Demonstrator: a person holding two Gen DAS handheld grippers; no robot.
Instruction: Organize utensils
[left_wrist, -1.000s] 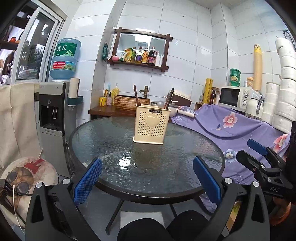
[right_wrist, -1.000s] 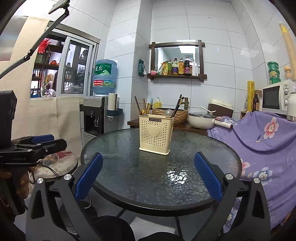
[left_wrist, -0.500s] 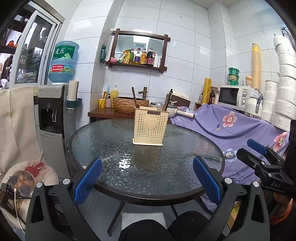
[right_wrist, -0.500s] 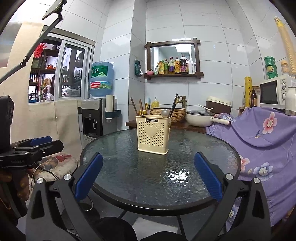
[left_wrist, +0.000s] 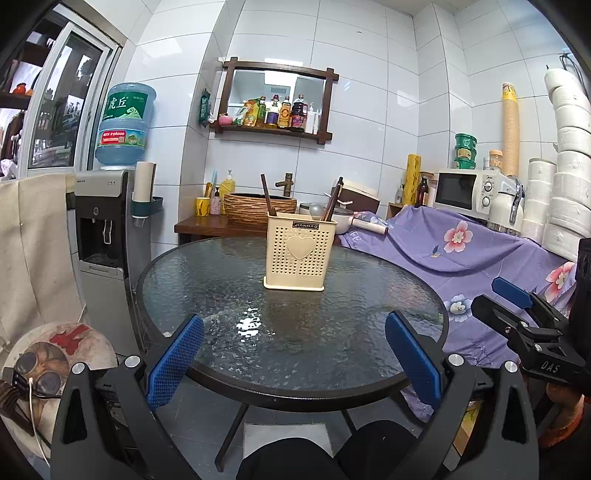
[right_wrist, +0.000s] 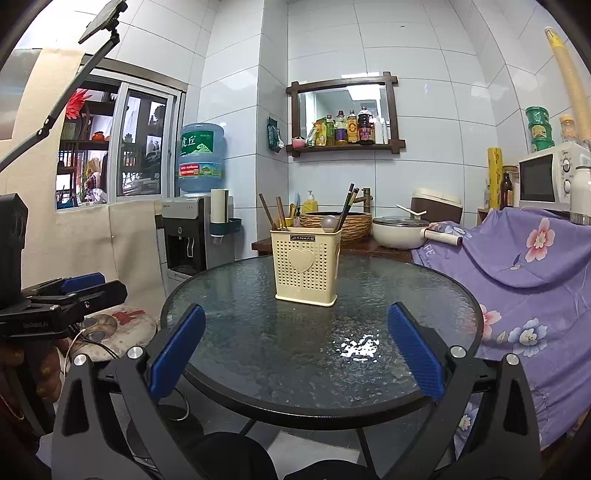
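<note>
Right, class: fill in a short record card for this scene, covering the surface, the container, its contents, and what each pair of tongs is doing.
surface: round glass table
container: cream utensil holder, upright, near the table's middle
contents: dark chopsticks, wooden handles, a spoon
left tongs: open, empty, short of the holder
right tongs: open, empty, short of the holder
loose utensils on table: none visible

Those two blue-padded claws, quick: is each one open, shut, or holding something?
Left gripper: open, holding nothing, short of the glass table.
Right gripper: open, holding nothing, also short of the table.
</note>
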